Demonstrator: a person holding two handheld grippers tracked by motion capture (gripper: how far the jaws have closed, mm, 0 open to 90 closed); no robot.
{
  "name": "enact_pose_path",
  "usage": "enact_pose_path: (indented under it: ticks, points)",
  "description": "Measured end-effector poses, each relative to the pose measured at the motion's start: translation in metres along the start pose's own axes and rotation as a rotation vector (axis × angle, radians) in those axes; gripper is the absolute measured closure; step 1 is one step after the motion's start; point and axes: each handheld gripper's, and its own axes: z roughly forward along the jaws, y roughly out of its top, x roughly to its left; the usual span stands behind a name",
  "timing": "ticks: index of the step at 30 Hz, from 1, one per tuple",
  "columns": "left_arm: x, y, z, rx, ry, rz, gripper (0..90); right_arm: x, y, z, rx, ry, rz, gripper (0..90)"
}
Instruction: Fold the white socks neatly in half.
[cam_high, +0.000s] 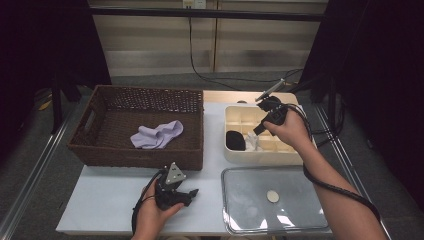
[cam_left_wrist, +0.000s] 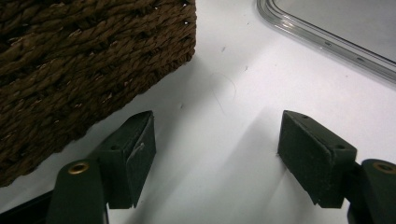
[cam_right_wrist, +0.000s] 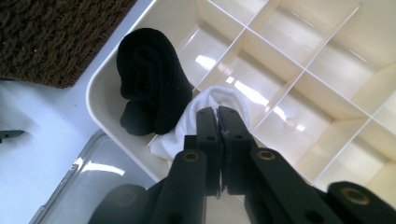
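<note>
White sock (cam_right_wrist: 212, 100) in the cream divided box (cam_right_wrist: 100, 100)
Right hand-held gripper (cam_right_wrist: 218, 112) pressed together just above it, beside the black sock (cam_right_wrist: 152, 86); left hand-held gripper (cam_left_wrist: 217, 140) spread over the desk (cam_left_wrist: 224, 140).

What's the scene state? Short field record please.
right claw: shut, above white sock
left claw: open, nothing between jaws, low over table
divided box: black sock and white sock in neighbouring compartments
basket: lilac cloth inside
clear lid: flat on table, in front of divided box
</note>
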Motion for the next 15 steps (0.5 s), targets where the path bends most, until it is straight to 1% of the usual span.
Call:
enact_pose_path:
  ticks: [5,8,9,10,14,15]
  points:
    - [0.0,0.0,0.0,0.0,0.0,0.0,27.4,0.001,0.001,0.005,-0.004,-0.007,-0.004,90.0]
    - [0.0,0.0,0.0,0.002,0.0,0.001,27.4,0.002,0.0,0.009,-0.012,-0.002,-0.007,90.0]
    - [0.0,0.0,0.0,0.002,0.0,-0.001,27.4,0.003,0.0,0.011,-0.01,-0.001,-0.003,90.0]
    - [0.0,0.0,-0.001,0.01,0.0,0.01,27.4,0.003,-0.001,0.013,-0.011,-0.004,-0.005,90.0]
    - [0.001,0.0,-0.001,0.011,-0.001,0.012,27.4,0.003,-0.004,0.022,-0.003,0.003,-0.007,90.0]
    - [0.001,0.0,-0.001,0.011,-0.001,0.012,27.4,0.003,-0.004,0.022,-0.003,0.003,-0.007,90.0]
